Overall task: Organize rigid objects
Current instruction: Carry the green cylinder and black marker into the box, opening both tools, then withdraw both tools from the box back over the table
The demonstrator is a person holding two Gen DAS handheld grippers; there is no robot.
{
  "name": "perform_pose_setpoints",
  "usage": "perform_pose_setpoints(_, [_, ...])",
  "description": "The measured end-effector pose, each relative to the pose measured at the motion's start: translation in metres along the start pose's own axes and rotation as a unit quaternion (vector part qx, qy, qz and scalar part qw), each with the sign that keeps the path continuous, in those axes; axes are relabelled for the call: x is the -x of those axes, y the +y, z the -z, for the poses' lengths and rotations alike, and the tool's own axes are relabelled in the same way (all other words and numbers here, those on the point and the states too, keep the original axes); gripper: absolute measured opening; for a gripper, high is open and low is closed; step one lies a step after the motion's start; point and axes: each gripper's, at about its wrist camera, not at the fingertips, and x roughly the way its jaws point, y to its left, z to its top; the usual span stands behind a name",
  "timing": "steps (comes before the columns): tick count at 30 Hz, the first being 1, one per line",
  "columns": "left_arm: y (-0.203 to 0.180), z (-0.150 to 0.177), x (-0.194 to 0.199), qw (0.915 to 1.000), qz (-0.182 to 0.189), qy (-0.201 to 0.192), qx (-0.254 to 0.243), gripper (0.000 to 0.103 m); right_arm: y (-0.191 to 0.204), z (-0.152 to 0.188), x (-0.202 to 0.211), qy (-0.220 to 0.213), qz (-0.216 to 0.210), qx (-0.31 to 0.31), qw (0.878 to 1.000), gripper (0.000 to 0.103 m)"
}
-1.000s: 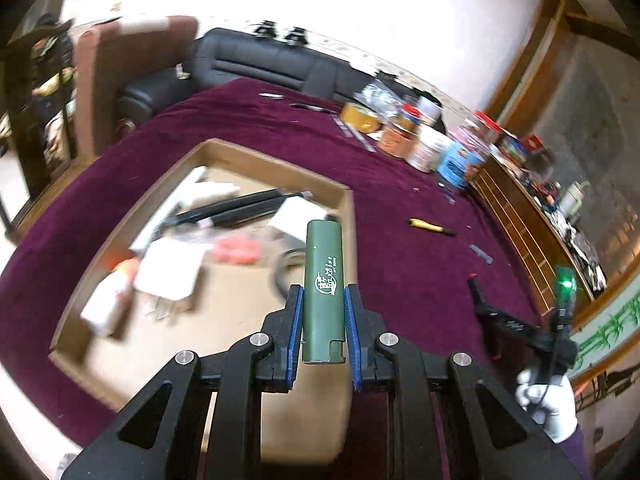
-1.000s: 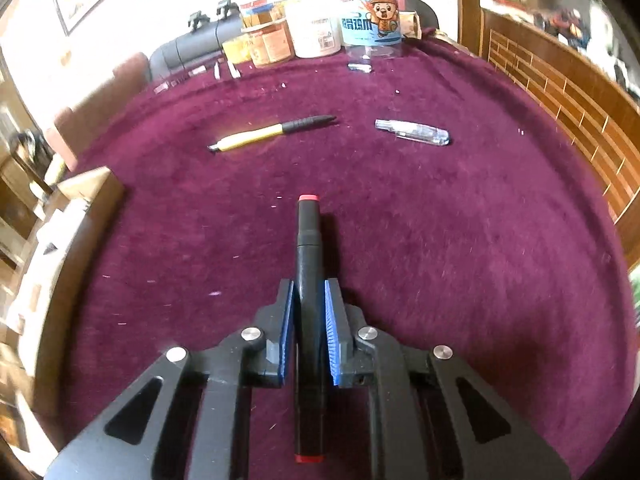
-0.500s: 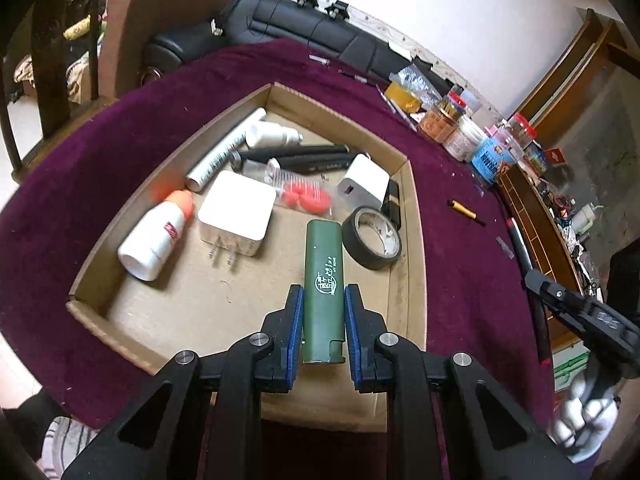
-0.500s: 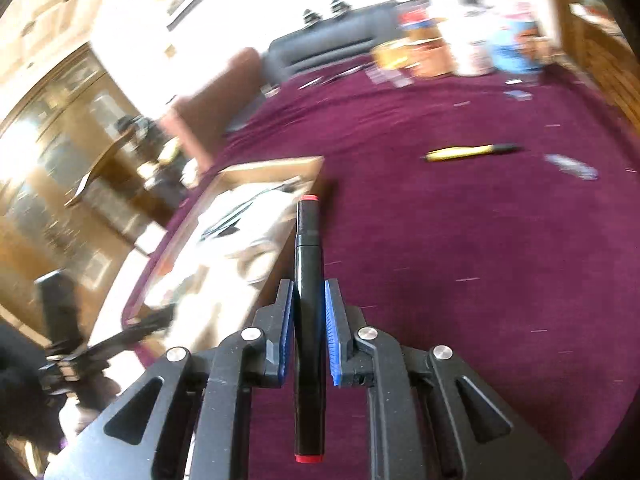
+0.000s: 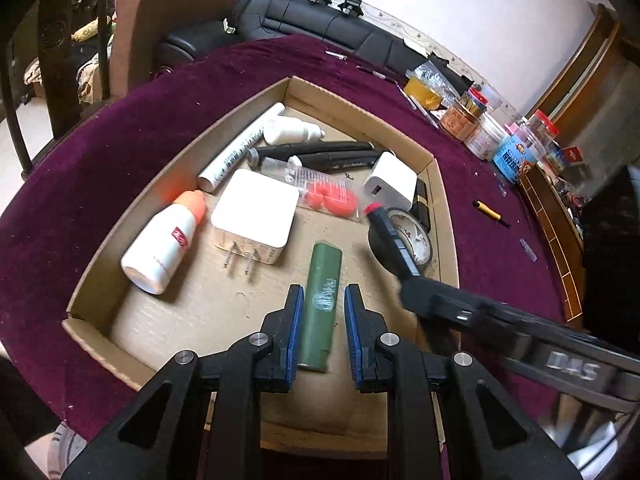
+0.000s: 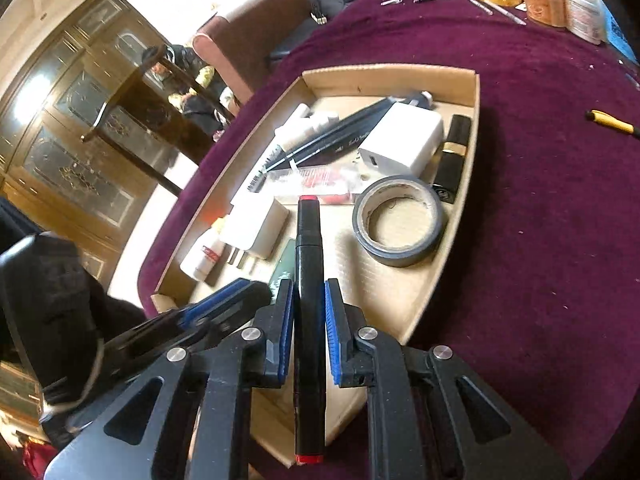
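A cardboard tray lies on the purple tablecloth. A green cylinder lies on the tray floor between the parted pads of my left gripper, which is open around it. My right gripper is shut on a black marker with red ends and holds it over the tray. In the left wrist view the marker reaches over the roll of tape.
The tray holds a white bottle, two white chargers, black pens, a white tube, red items in a clear pack, a lipstick. A yellow pen and jars lie beyond.
My left gripper has opened and let the green cylinder down onto the tray floor. My right gripper has carried the marker from the open cloth to above the tray.
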Motion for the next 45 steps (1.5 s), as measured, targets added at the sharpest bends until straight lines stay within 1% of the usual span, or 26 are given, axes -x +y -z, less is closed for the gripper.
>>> perform_pose_setpoints(1, [0.002, 0.000, 0.003, 1.0000, 0.000, -0.003, 0.001, 0.019, 0.001, -0.001, -0.004, 0.002, 0.006, 0.003, 1.000, 0.013])
perform_pose_setpoints(3, [0.004, 0.000, 0.007, 1.0000, 0.000, -0.008, 0.003, 0.026, 0.001, -0.001, -0.009, 0.006, 0.012, 0.003, 1.000, 0.013])
perform_pose_setpoints(5, [0.007, -0.001, 0.012, 0.9999, 0.004, -0.014, 0.008, 0.028, 0.000, -0.002, -0.013, 0.009, 0.016, 0.000, 1.000, 0.013])
perform_pose_setpoints(7, [0.010, -0.002, 0.017, 0.9997, 0.006, -0.021, 0.013, 0.034, 0.000, -0.002, -0.016, 0.009, 0.023, 0.000, 1.000, 0.013])
perform_pose_setpoints(8, [0.012, -0.002, 0.018, 0.9996, 0.005, -0.024, 0.015, 0.039, 0.001, -0.002, -0.016, 0.005, 0.029, 0.003, 1.000, 0.013])
perform_pose_setpoints(12, [0.014, -0.002, 0.026, 0.9991, -0.008, -0.038, 0.019, 0.050, 0.007, -0.004, -0.013, -0.005, 0.047, 0.022, 0.999, 0.014])
perform_pose_setpoints(13, [0.013, -0.002, 0.027, 0.9989, -0.014, -0.042, 0.018, 0.051, 0.009, -0.004, -0.011, -0.008, 0.049, 0.028, 0.998, 0.014])
perform_pose_setpoints(17, [0.004, -0.002, 0.035, 0.9967, -0.044, -0.069, 0.000, 0.055, 0.016, -0.004, 0.005, -0.040, 0.063, 0.045, 0.996, 0.014])
perform_pose_setpoints(19, [-0.002, -0.001, 0.042, 0.9940, -0.065, -0.087, -0.010, 0.059, 0.018, 0.000, 0.024, -0.073, 0.080, 0.056, 0.993, 0.015])
perform_pose_setpoints(20, [-0.005, 0.000, 0.045, 0.9924, -0.075, -0.096, -0.015, 0.061, 0.019, 0.003, 0.032, -0.089, 0.090, 0.062, 0.990, 0.017])
perform_pose_setpoints(22, [-0.013, 0.002, 0.052, 0.9871, -0.103, -0.119, -0.031, 0.063, 0.019, 0.011, 0.052, -0.130, 0.108, 0.073, 0.983, 0.026])
perform_pose_setpoints(23, [-0.018, 0.003, 0.054, 0.9845, -0.114, -0.127, -0.038, 0.066, 0.020, 0.015, 0.062, -0.150, 0.117, 0.078, 0.979, 0.035])
perform_pose_setpoints(24, [-0.023, 0.004, 0.056, 0.9814, -0.127, -0.136, -0.047, 0.067, 0.021, 0.021, 0.072, -0.175, 0.127, 0.083, 0.973, 0.049])
perform_pose_setpoints(25, [-0.025, 0.005, 0.057, 0.9796, -0.133, -0.142, -0.052, 0.067, 0.022, 0.027, 0.081, -0.201, 0.140, 0.086, 0.966, 0.058])
perform_pose_setpoints(26, [-0.029, 0.006, 0.059, 0.9771, -0.141, -0.148, -0.059, 0.068, 0.022, 0.036, 0.092, -0.230, 0.158, 0.088, 0.956, 0.072])
perform_pose_setpoints(27, [-0.032, 0.007, 0.060, 0.9753, -0.147, -0.152, -0.065, 0.068, 0.023, 0.038, 0.097, -0.247, 0.171, 0.088, 0.950, 0.082])
perform_pose_setpoints(28, [-0.036, 0.009, 0.061, 0.9733, -0.153, -0.156, -0.071, 0.068, 0.022, 0.042, 0.104, -0.269, 0.188, 0.088, 0.941, 0.085])
perform_pose_setpoints(29, [-0.040, 0.010, 0.061, 0.9713, -0.160, -0.159, -0.076, 0.068, 0.021, 0.046, 0.109, -0.285, 0.202, 0.089, 0.933, 0.085])
perform_pose_setpoints(31, [-0.047, 0.012, 0.062, 0.9691, -0.167, -0.161, -0.084, 0.068, 0.017, 0.047, 0.113, -0.291, 0.227, 0.089, 0.925, 0.085])
perform_pose_setpoints(33, [-0.054, 0.014, 0.061, 0.9682, -0.169, -0.160, -0.093, 0.068, 0.008, 0.045, 0.114, -0.283, 0.237, 0.077, 0.926, 0.085])
perform_pose_setpoints(37, [-0.067, 0.021, 0.063, 0.9658, -0.175, -0.159, -0.107, 0.068, -0.012, 0.049, 0.123, -0.284, 0.234, 0.043, 0.929, 0.085])
perform_pose_setpoints(45, [-0.088, 0.029, 0.061, 0.9645, -0.177, -0.151, -0.125, 0.069, -0.025, 0.069, 0.143, -0.289, 0.242, 0.032, 0.926, 0.085])
